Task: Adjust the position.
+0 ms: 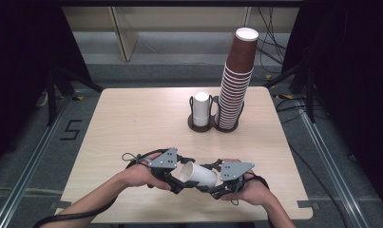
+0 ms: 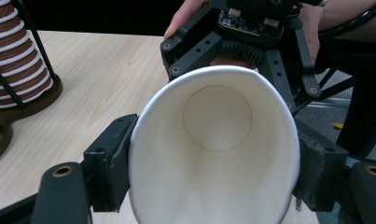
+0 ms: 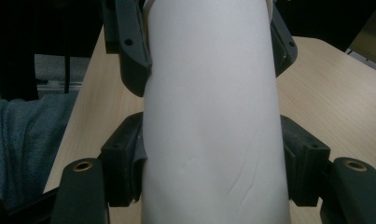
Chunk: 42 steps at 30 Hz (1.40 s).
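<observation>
A white paper cup (image 1: 198, 175) lies on its side, held just above the near edge of the table between both hands. My left gripper (image 1: 183, 175) is shut on the cup near its open mouth; in the left gripper view its pads squeeze the rim (image 2: 213, 70) slightly oval and I look into the cup (image 2: 218, 149). My right gripper (image 1: 216, 184) is shut on the cup's base end. In the right gripper view its pads (image 3: 125, 163) press both sides of the cup wall (image 3: 209, 93).
A tall stack of brown paper cups (image 1: 236, 80) stands in a dark two-slot holder (image 1: 213, 125) at the back right of the wooden table (image 1: 132, 123). A short white cup stack (image 1: 201, 108) fills the other slot. The brown stack (image 2: 13, 60) is also in the left gripper view.
</observation>
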### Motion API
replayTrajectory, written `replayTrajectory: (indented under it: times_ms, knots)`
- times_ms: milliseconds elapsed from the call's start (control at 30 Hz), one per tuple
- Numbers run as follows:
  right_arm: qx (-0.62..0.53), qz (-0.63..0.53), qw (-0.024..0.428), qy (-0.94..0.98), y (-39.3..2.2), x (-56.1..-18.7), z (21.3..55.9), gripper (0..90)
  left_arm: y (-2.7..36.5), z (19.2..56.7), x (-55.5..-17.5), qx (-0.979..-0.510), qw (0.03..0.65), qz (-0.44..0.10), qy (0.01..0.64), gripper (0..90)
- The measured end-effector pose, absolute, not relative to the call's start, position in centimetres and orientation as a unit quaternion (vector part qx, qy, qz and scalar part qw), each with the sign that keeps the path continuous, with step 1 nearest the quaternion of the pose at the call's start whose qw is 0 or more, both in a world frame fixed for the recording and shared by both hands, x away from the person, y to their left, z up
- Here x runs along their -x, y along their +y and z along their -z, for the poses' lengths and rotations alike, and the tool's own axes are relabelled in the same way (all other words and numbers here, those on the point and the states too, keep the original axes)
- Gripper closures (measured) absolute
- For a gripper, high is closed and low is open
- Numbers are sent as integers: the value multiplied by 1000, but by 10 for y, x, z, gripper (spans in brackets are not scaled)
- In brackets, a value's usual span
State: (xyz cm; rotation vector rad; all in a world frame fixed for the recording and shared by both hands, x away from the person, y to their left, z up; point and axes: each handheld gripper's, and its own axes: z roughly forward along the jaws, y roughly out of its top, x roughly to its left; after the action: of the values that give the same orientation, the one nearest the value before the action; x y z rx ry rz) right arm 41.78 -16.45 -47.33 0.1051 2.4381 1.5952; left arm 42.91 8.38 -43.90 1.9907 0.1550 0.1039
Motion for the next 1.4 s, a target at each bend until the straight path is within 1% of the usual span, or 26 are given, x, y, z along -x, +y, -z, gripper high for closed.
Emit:
replayTrajectory:
  times_ms: [200,267,467,500,533,567,600,633,667,700,733,767,800,833,933,1000,1033,1067,1100,1233,1300,1400]
  knots:
    - [-43,-542,108,832,-163,-418,473,341,83,434,-427,-846,527,-60,51,266]
    - [-55,-537,109,835,-161,-417,473,308,81,431,-425,-851,519,-70,42,268]
    - [-67,-526,120,839,-158,-415,470,271,79,431,-426,-854,513,-80,43,273]
    - [-76,-524,119,840,-157,-415,470,238,79,431,-426,-858,504,-87,43,274]
    - [-76,-524,119,840,-157,-415,470,238,79,431,-426,-858,504,-87,43,274]
    - [-81,-516,124,844,-156,-415,472,193,78,429,-425,-864,493,-99,37,274]
    - [-71,-510,138,846,-156,-416,472,169,79,428,-425,-868,484,-106,32,275]
    - [-73,-506,139,848,-156,-416,472,146,79,426,-425,-872,476,-110,27,274]
    - [-73,-506,139,848,-156,-416,472,146,79,426,-425,-872,476,-110,27,274]
    - [-87,-496,133,854,-155,-415,474,103,79,422,-425,-877,464,-122,22,274]
    - [-95,-490,130,857,-155,-415,475,85,79,422,-425,-877,464,-122,22,274]
    - [-90,-487,138,857,-156,-416,475,70,79,418,-425,-884,449,-131,17,273]
    - [-90,-487,138,857,-156,-416,475,70,79,418,-425,-884,449,-131,17,273]
    - [-93,-485,144,858,-157,-417,475,55,80,414,-427,-892,428,-146,7,273]
    - [-104,-480,143,859,-158,-418,476,46,80,412,-427,-897,415,-155,0,273]
    - [-106,-473,148,862,-161,-419,477,47,81,409,-428,-908,385,-165,-19,272]
    - [-112,-473,152,861,-163,-421,478,53,81,406,-429,-916,364,-167,-28,272]
    - [-119,-474,154,859,-164,-421,478,60,81,406,-429,-916,364,-167,-28,271]
    - [-117,-475,158,858,-164,-422,478,68,81,405,-430,-923,342,-170,-39,270]
    - [-112,-486,149,854,-163,-422,478,122,81,404,-431,-937,301,-164,-59,269]
    - [-106,-491,142,853,-161,-422,478,149,81,405,-431,-940,290,-166,-63,269]
    - [-104,-490,136,855,-156,-421,478,153,80,405,-431,-944,279,-160,-71,269]
